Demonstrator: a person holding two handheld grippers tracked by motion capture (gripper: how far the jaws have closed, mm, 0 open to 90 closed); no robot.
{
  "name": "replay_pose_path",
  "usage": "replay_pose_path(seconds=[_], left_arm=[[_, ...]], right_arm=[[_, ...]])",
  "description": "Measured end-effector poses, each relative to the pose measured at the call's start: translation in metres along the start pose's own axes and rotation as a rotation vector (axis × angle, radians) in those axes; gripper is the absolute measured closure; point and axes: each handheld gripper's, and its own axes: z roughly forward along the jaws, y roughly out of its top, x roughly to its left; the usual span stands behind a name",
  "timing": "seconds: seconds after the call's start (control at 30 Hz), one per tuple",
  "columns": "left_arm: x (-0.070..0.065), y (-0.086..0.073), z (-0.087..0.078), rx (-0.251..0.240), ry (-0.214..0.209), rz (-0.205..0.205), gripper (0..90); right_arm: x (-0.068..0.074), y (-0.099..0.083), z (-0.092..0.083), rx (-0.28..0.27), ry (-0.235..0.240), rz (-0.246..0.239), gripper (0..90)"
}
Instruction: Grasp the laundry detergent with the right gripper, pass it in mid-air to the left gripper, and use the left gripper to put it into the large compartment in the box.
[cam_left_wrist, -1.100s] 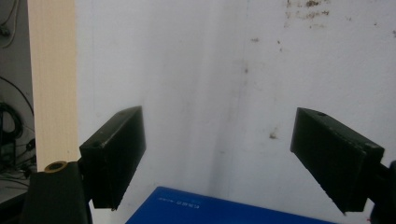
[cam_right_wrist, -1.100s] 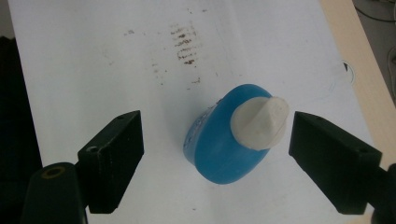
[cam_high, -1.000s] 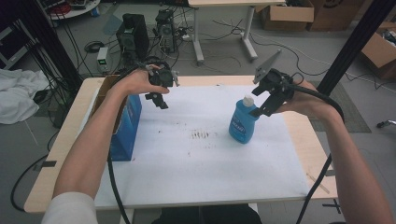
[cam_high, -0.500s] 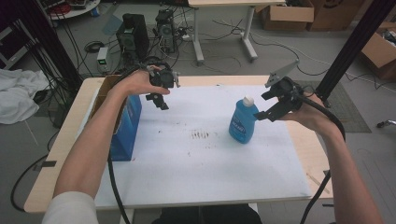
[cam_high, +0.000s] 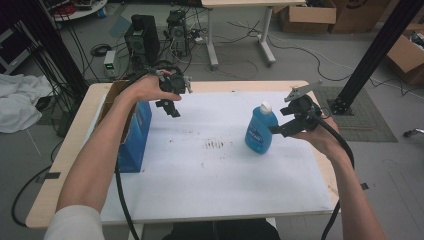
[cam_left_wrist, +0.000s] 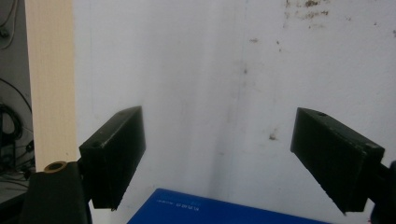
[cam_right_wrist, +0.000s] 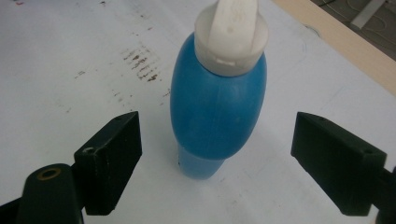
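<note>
A blue bottle (cam_high: 261, 130) with a white cap stands upright on the white table cover, right of centre. My right gripper (cam_high: 285, 122) hovers just to its right, open and apart from it. In the right gripper view the blue bottle (cam_right_wrist: 217, 100) stands beyond and between the spread jaws, untouched, with the right gripper (cam_right_wrist: 233, 158) holding nothing. My left gripper (cam_high: 170, 106) is raised near the table's back left, above the corner of a blue box (cam_high: 134, 135). The left gripper (cam_left_wrist: 233, 158) is open over the white cover, and the blue box (cam_left_wrist: 219, 212) edge shows at the bottom.
The white cover (cam_high: 215, 170) spans most of the wooden table (cam_high: 70, 150); dark smudges (cam_high: 215, 145) mark its middle. Black cables trail from both grippers off the near edge. Beyond the table stand computer equipment, another desk and cardboard boxes on the floor.
My right gripper has drawn back to the right from the bottle's top and let go of it; the bottle stays standing. The left gripper has hardly moved.
</note>
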Motion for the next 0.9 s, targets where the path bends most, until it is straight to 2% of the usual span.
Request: replay_pose_path(seconds=[0.23,0.5,0.9], left_arm=[[0.000,-0.001,-0.001,0.002,0.002,-0.001,18.7],[0.000,-0.002,-0.001,-0.002,0.003,0.001,18.7],[0.000,-0.001,-0.001,-0.008,0.005,0.001,18.7]], right_arm=[[0.002,-0.012,0.012,-0.040,-0.036,0.057,15.5],[0.007,-0.020,0.024,-0.052,-0.075,0.072,15.2],[0.016,-0.030,0.040,-0.130,-0.095,0.107,15.3]])
